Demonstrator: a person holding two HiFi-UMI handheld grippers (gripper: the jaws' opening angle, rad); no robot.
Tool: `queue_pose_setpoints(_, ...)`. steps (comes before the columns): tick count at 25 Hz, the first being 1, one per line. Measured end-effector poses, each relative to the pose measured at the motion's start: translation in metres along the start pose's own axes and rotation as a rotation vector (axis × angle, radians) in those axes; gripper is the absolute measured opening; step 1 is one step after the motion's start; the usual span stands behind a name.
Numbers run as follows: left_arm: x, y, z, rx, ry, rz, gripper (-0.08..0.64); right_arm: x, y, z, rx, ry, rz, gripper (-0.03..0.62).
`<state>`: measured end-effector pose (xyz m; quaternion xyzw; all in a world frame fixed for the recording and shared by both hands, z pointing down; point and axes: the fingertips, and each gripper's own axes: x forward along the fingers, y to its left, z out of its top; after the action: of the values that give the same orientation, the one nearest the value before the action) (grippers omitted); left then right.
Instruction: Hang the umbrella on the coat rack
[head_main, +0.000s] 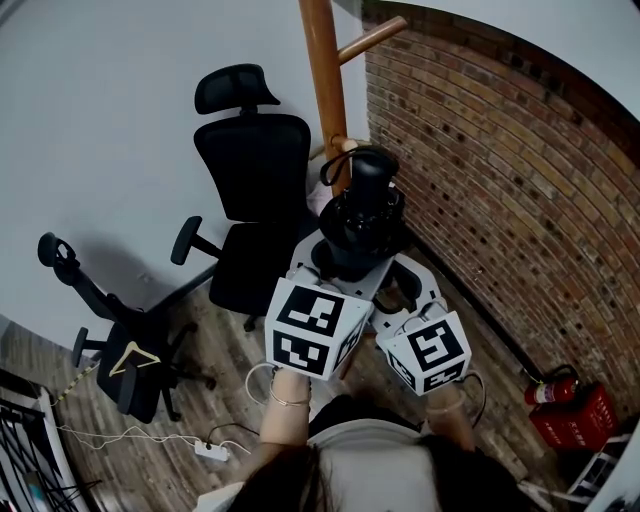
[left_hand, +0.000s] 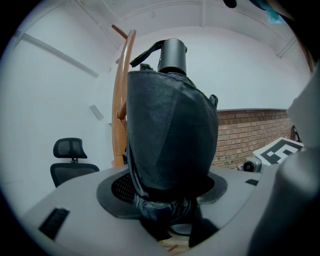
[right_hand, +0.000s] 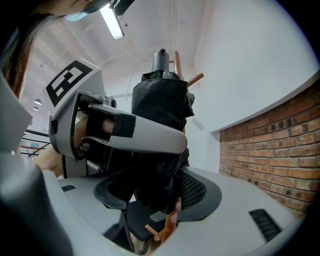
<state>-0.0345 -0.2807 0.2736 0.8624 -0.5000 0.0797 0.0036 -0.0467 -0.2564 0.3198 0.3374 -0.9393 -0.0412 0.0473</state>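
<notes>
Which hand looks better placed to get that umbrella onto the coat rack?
Probably left. The left hand-held gripper and the right hand-held gripper both clamp the umbrella, but the coat rack stands on the left one's side.

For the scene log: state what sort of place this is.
Probably an office corner: a black high-backed swivel chair, a wooden coat rack by a red brick wall, a red fire extinguisher.

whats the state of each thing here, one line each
umbrella, folded, upright, gripped from both sides
left gripper, shut on the umbrella
right gripper, shut on the umbrella
coat rack, standing, upper peg bare
office chair, upright by the wall
second chair, wooden hanger lying on it
</notes>
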Motion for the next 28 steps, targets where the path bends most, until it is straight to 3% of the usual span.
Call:
queue_pose_setpoints(13, 0.018, -0.002, 0.006, 0.018, 0.024, -0.072, 0.276, 0.004, -0.017, 0.003, 0.036, 0.015, -0.059, 0.262)
queue_pose_setpoints(28, 0.036, 0.0, 0.002, 0.029, 0.05, -0.105, 0.276, 0.011, -0.031, -0.004, 0.071, 0.011, -0.088, 0.262)
